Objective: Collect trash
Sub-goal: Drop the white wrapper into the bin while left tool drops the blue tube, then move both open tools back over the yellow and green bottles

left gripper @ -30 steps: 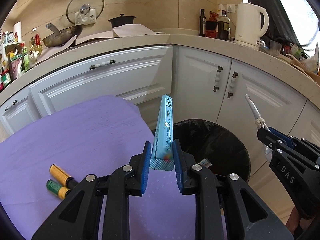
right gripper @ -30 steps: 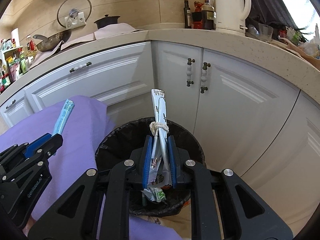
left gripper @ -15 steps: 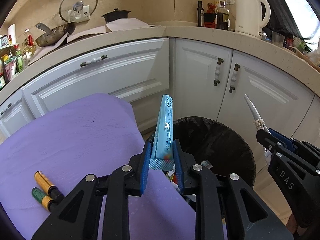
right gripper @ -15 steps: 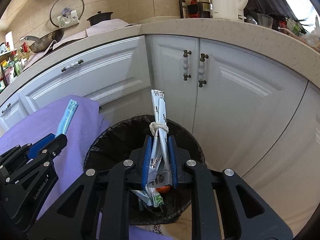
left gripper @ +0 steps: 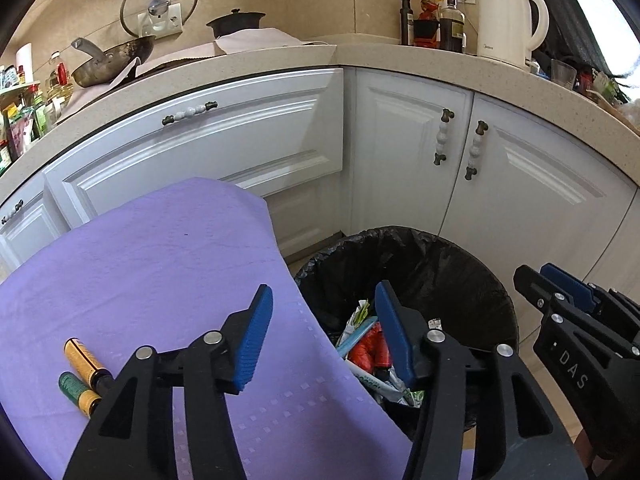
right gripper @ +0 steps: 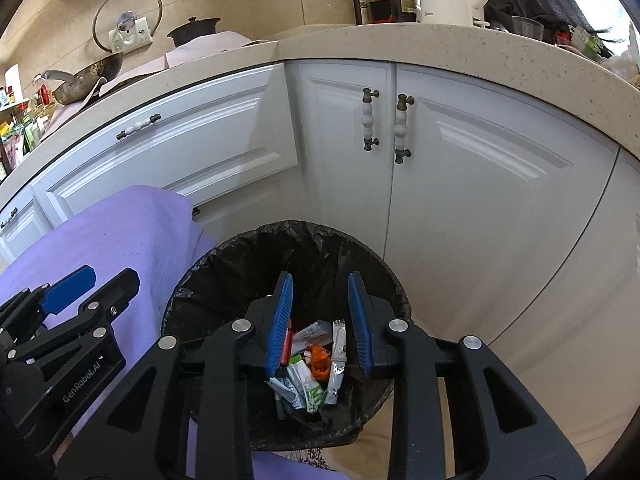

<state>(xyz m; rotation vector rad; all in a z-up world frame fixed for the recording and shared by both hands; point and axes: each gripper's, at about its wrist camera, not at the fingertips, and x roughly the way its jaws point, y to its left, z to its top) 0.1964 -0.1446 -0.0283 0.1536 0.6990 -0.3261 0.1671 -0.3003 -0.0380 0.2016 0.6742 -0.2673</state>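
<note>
A black-lined trash bin (left gripper: 448, 256) (right gripper: 224, 276) stands on the floor beside the purple-covered table (left gripper: 140, 260). Wrappers and other trash (left gripper: 368, 352) (right gripper: 312, 364) lie inside it. My left gripper (left gripper: 324, 336) is open and empty, over the table edge and the bin's left rim. My right gripper (right gripper: 320, 316) is open and empty, right above the bin's opening. The right gripper also shows at the right of the left wrist view (left gripper: 560, 292), and the left gripper shows at the left of the right wrist view (right gripper: 80, 284). Two batteries (left gripper: 80, 372) lie on the purple cloth at the left.
White cabinet doors (left gripper: 408, 152) stand close behind the bin under a speckled counter (right gripper: 440, 40). A kettle (left gripper: 508, 16), bottles (left gripper: 448, 20), a pan (left gripper: 112, 64) and a pot (left gripper: 236, 24) stand on the counter.
Both grippers have opened. The blue packet left my left gripper and the tied silver wrapper left my right gripper; both are gone from the jaws, and trash lies in the bin below.
</note>
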